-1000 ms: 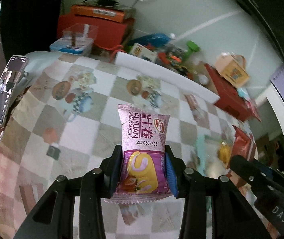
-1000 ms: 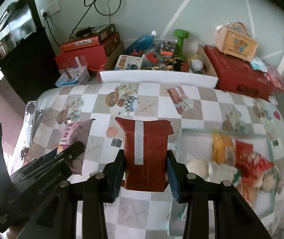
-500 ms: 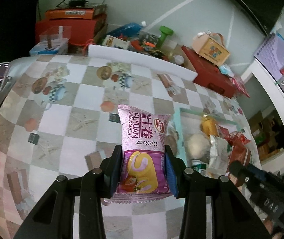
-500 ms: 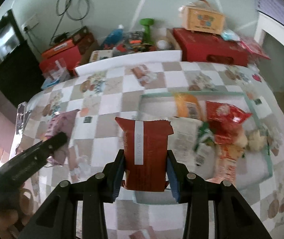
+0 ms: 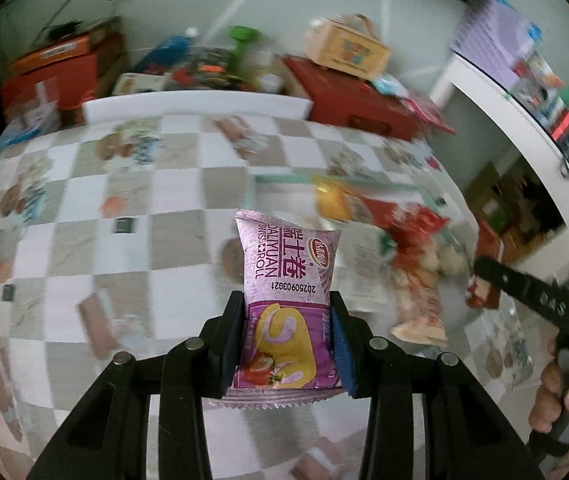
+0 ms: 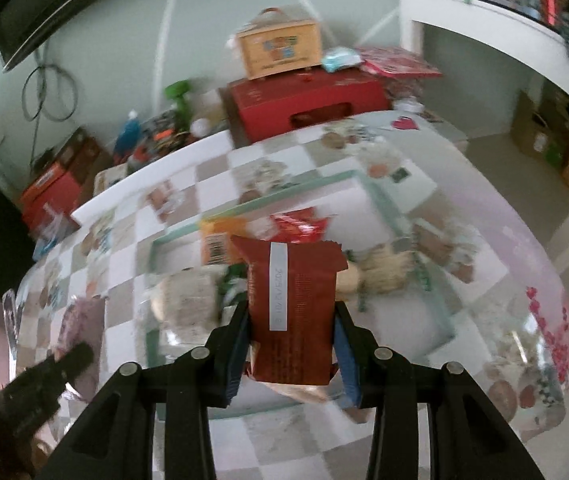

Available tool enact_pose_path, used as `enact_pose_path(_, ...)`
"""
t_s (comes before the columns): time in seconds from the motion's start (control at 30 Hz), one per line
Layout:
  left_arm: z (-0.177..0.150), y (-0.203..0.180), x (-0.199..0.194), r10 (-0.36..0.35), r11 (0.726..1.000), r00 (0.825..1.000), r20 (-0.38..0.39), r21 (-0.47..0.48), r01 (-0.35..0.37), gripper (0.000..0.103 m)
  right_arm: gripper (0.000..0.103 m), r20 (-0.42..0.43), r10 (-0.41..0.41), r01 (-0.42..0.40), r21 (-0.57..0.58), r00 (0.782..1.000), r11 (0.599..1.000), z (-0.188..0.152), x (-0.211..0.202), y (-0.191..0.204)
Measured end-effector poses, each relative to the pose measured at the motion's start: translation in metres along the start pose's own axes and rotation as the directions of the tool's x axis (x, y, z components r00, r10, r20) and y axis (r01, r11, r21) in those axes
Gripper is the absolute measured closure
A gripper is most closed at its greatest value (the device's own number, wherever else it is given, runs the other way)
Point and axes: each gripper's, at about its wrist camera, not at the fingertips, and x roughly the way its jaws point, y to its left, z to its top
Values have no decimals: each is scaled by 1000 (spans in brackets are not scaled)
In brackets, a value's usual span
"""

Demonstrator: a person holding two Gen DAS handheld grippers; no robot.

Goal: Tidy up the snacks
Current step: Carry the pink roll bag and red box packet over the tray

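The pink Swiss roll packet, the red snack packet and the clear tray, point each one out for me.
pink Swiss roll packet [image 5: 288, 264]: left wrist view, printed upper half.
red snack packet [image 6: 304, 304]: right wrist view, middle of its back.
clear tray [image 6: 384, 200]: right wrist view, greenish right rim.

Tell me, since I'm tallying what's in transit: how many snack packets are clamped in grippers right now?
2. The pink Swiss roll packet is in the left gripper; the red packet is in the right gripper.
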Motion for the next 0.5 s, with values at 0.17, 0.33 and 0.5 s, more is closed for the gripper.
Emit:
enact_pose_path(0.17,-2,-36,11,-18,998,1000,-23,68,20,61,61,-4,-14,14,53,1000,999,0,2,-29)
enact_pose_path(0.33,-2,-64,23,-11,992,999,-41,122,16,61,61,-32,-4,6,68,999,998,-5,13,-42)
enact_pose_path(0.5,-3,-82,34,11,987,999,-44,164,-3,61,61,-57,13,-9,70,998,998,-11,26,-47)
